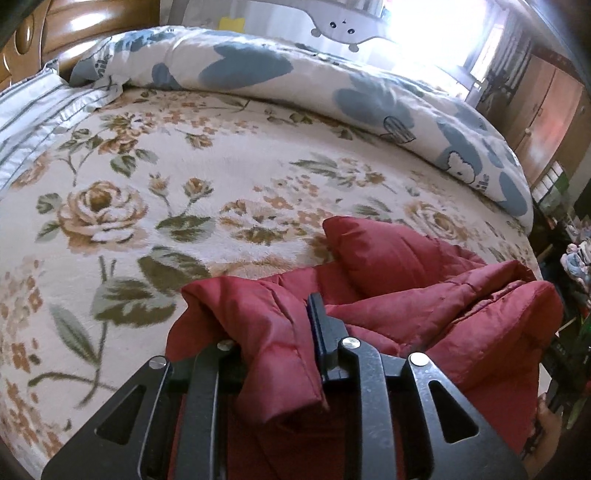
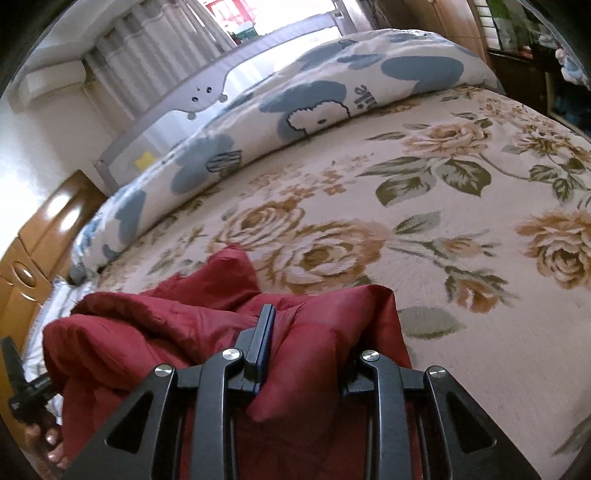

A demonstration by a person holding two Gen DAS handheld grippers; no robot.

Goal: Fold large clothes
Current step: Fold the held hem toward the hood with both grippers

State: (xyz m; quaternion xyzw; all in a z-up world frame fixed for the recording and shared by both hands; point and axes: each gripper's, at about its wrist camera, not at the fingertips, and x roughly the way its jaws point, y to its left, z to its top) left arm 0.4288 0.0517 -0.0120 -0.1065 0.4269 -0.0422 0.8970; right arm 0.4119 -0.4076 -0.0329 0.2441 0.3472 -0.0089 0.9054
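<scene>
A dark red padded jacket [image 1: 406,266] hangs bunched over a floral bedspread [image 1: 184,166]. My left gripper [image 1: 277,332] is shut on a thick fold of it. The right finger [image 1: 319,328] shows; red cloth covers the left one. In the right wrist view the same jacket [image 2: 166,317] sags to the left. My right gripper [image 2: 306,343] is shut on another fold, with the left finger [image 2: 264,332] showing and the right one buried in cloth. The other gripper [image 2: 16,373] and a hand [image 2: 48,443] appear at the lower left edge.
A rolled white duvet with blue shapes [image 1: 258,70] [image 2: 295,96] lies along the far side of the bed. A striped pillow [image 1: 37,110] and a wooden headboard [image 1: 92,26] stand at one end. Behind the duvet runs a grey bed rail [image 2: 207,96]. Wooden cupboards [image 1: 546,110] stand beyond the bed's other end.
</scene>
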